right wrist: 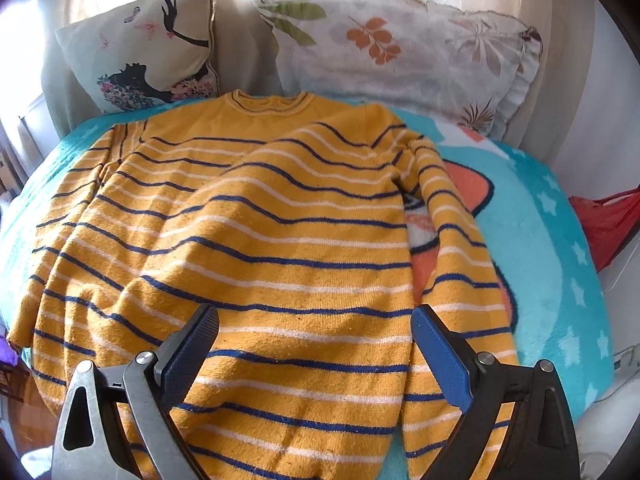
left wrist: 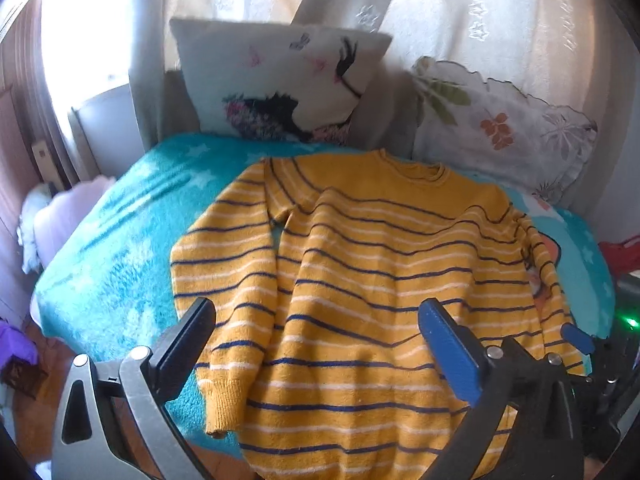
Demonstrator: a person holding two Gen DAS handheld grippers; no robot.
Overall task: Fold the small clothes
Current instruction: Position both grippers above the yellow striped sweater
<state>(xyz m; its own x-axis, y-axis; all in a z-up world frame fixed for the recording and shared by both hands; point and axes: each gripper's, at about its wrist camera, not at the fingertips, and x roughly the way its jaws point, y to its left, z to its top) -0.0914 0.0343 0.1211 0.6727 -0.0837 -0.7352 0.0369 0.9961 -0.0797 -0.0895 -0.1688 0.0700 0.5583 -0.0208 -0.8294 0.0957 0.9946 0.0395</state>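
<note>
I see the turquoise blanket (left wrist: 120, 248) with white stars covering the bed, and it carries everything else in my 2 views. On it lies the yellow sweater (left wrist: 360, 280) with navy and white stripes, spread flat with its collar toward the pillows and its hem hanging over the near edge of the bed. In the left wrist view, one sleeve runs down beside the body with its cuff near the hem; in the right wrist view, the other sleeve (right wrist: 452, 240) lies alongside the body, with a strip of the blanket's orange print showing between them. Behind the collar, 2 pillows lean against the curtain: a floral pillow (right wrist: 400, 48) and a smaller cushion (left wrist: 280, 80) printed with a dark figure. My left gripper (left wrist: 316, 328) hovers above the hem area with jaws wide, holding nothing. My right gripper (right wrist: 316, 332) hovers likewise over the lower body, jaws wide and empty.
</note>
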